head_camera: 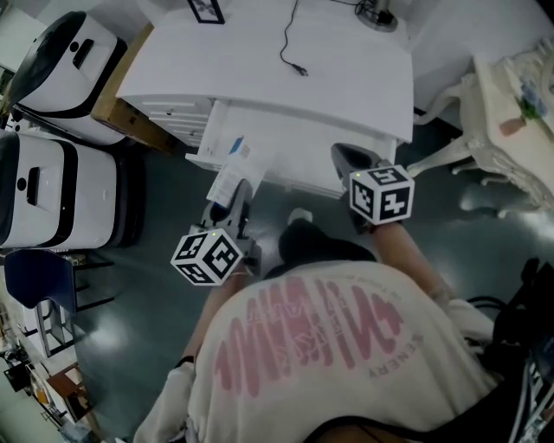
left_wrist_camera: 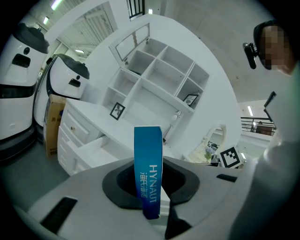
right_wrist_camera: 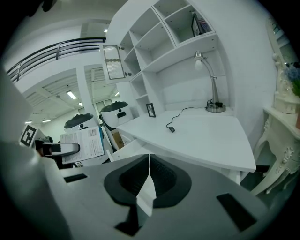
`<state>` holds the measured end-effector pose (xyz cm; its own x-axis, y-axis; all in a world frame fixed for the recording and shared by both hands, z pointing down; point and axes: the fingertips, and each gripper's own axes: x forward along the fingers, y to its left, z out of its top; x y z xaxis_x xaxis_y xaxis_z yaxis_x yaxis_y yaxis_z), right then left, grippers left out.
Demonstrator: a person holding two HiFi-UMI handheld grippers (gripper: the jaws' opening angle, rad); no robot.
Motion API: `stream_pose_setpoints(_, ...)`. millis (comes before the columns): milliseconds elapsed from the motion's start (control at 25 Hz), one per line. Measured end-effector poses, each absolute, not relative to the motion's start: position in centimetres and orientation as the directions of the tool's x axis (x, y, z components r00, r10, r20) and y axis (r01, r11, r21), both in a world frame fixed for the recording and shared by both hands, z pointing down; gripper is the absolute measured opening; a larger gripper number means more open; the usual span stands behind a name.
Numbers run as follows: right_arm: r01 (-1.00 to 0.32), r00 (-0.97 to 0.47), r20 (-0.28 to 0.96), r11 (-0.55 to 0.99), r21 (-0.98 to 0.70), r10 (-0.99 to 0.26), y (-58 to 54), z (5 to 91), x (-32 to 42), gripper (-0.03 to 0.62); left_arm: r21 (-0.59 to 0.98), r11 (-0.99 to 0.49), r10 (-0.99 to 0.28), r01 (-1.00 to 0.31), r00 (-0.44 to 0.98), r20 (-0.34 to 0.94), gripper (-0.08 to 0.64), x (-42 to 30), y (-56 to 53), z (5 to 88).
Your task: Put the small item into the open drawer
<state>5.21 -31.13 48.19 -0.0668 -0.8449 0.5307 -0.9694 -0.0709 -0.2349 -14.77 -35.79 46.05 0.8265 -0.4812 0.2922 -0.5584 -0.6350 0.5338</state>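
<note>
A slim blue and white box (left_wrist_camera: 148, 171) stands upright between the jaws of my left gripper (left_wrist_camera: 149, 199), which is shut on it. In the head view the box (head_camera: 230, 173) sticks out ahead of the left gripper (head_camera: 232, 206), at the left front corner of the open white drawer (head_camera: 290, 179). From the left gripper view the drawer (left_wrist_camera: 90, 144) lies ahead, low on the left. My right gripper (right_wrist_camera: 149, 174) is shut with nothing in it; it hangs before the drawer's right end (head_camera: 351, 161). The right gripper view also catches the box (right_wrist_camera: 82, 143).
The white desk (head_camera: 346, 78) carries a black cable (head_camera: 293, 54), a lamp base (head_camera: 378, 15) and a small picture frame (head_camera: 206, 9). White rounded machines (head_camera: 52, 186) and a cardboard box (head_camera: 121, 108) stand left. A blue chair (head_camera: 39, 279) is nearer. An ornate white table (head_camera: 506, 130) is right.
</note>
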Motion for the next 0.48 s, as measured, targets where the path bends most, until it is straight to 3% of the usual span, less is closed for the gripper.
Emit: stream_pose_setpoints(480,-0.943,-0.005,0.574,-0.188,-0.275,-0.819,-33.9,51.0,11.2,0.021,0.378,-0.815,-0.258,-0.44,0.859,0.442,0.098,-6.5,-40.3,48.6)
